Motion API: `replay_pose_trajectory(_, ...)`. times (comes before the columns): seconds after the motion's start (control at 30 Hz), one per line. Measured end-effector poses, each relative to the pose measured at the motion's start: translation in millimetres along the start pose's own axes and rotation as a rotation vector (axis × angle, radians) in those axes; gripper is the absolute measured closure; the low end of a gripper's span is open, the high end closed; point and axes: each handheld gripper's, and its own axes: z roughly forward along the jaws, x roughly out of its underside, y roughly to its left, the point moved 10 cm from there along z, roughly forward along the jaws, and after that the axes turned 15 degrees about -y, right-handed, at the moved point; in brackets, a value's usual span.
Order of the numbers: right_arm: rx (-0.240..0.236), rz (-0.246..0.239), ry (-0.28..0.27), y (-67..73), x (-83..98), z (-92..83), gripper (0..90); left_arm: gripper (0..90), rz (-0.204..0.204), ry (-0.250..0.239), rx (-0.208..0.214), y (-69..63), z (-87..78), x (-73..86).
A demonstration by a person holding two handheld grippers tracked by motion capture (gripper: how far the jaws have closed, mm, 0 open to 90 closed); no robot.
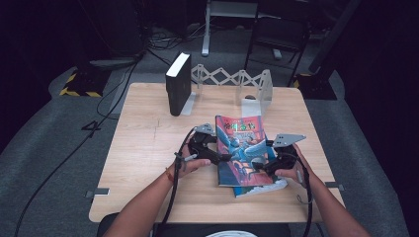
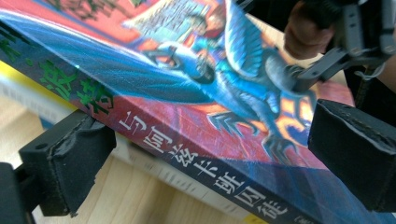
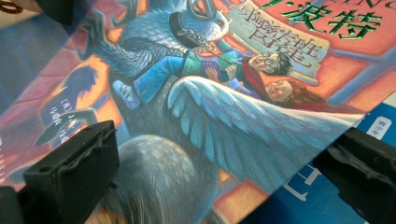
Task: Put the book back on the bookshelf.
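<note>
A colourful paperback (image 1: 241,148) with a winged creature on its cover lies on a blue book (image 1: 264,188) at the table's middle. My left gripper (image 1: 225,157) is at its spine. In the left gripper view the spine (image 2: 196,163) runs between the wide-apart jaws of the left gripper (image 2: 210,133), one under the edge and one over the cover. My right gripper (image 1: 260,168) is at the paperback's right edge. In the right gripper view the right gripper (image 3: 222,144) straddles that edge, one jaw on the cover (image 3: 187,107), the other over the blue book (image 3: 308,196). Both look open.
A black book (image 1: 178,84) stands upright at the back of the wooden table (image 1: 143,148), against a grey expanding bookend rack (image 1: 237,79). Cables trail from both grippers toward the front edge. Dark floor, cables and stands surround the table.
</note>
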Motion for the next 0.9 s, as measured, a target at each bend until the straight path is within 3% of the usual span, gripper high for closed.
replay_pose_trajectory(0.07,-0.001,-0.003,-0.003,1.3,-0.5,0.9,0.8,3.3,0.022,0.003,0.000,-5.4,1.9,-1.9)
replay_pose_trajectory(0.13,0.004,-0.017,-0.011,2.4,-1.7,1.5,2.1,3.7,0.046,0.010,-0.025,-7.7,4.5,-4.0)
replay_pose_trajectory(0.17,0.000,-0.030,-0.031,4.0,-4.0,1.2,14.4,5.0,0.056,0.011,-0.033,-7.6,4.6,-5.2)
replay_pose_trajectory(0.2,-0.021,-0.032,-0.048,7.6,-5.9,0.8,19.8,8.1,0.065,0.003,-0.051,-6.3,4.4,-7.4)
replay_pose_trajectory(0.27,-0.008,-0.053,-0.051,10.1,-7.7,2.2,20.1,15.8,0.070,0.002,-0.053,-4.9,4.2,-8.8)
replay_pose_trajectory(0.4,-0.012,-0.032,-0.050,9.1,-6.5,2.5,20.1,20.7,0.071,0.012,-0.067,-0.2,5.9,-8.7)
replay_pose_trajectory(0.53,-0.003,-0.034,-0.038,8.0,-6.2,2.7,16.0,33.3,0.049,0.008,-0.092,4.0,4.5,-9.2)
replay_pose_trajectory(0.57,-0.003,-0.034,-0.038,8.0,-6.2,2.7,16.0,33.3,0.046,0.017,-0.093,4.1,4.1,-7.8)
replay_pose_trajectory(0.67,0.040,-0.022,-0.030,1.2,-4.4,6.3,4.2,35.8,0.036,0.012,-0.095,4.6,3.8,-5.4)
replay_pose_trajectory(0.73,0.055,-0.016,-0.029,-0.4,-4.4,6.5,2.8,35.9,0.042,0.008,-0.096,4.2,3.9,-5.9)
replay_pose_trajectory(0.83,0.115,-0.006,-0.013,-7.5,-3.6,4.7,0.5,35.8,0.042,0.008,-0.096,4.3,4.1,-5.4)
replay_pose_trajectory(0.9,0.113,0.032,-0.016,-9.7,-1.6,3.7,0.4,35.9,0.041,0.008,-0.093,3.9,4.0,-4.8)
